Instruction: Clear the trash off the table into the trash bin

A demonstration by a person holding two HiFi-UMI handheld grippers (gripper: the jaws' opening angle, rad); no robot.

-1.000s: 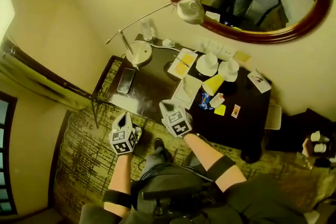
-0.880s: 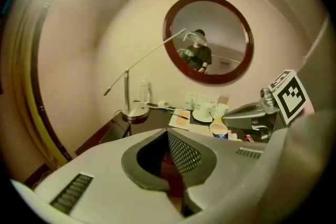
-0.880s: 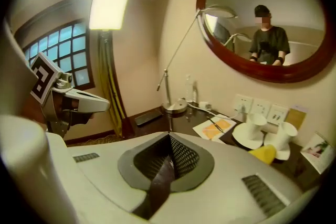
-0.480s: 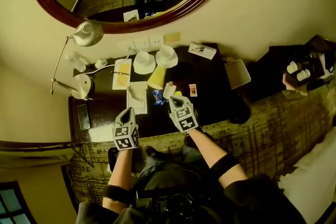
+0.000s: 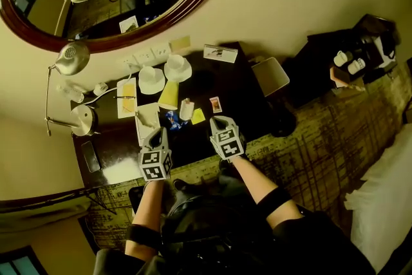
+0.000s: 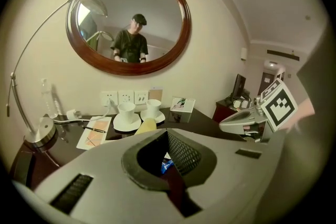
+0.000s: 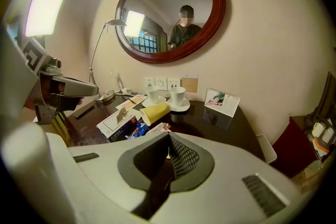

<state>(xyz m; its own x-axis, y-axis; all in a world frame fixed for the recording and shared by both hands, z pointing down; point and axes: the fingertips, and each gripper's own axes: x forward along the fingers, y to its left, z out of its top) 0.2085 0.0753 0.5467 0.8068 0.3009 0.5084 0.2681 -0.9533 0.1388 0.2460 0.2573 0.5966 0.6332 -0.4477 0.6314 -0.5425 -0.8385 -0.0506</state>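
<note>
I see a dark surface [image 5: 239,94] carrying two white cups on saucers [image 5: 152,80], a tipped yellow cup [image 5: 169,95], a blue wrapper [image 5: 172,120], a lamp base [image 5: 84,120] and a phone [image 5: 90,156].

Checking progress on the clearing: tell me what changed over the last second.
The left gripper and right gripper swung along the table's near edge to face the trash, jaws shut and empty throughout. The tipped yellow cup and blue wrapper stayed put.
</note>
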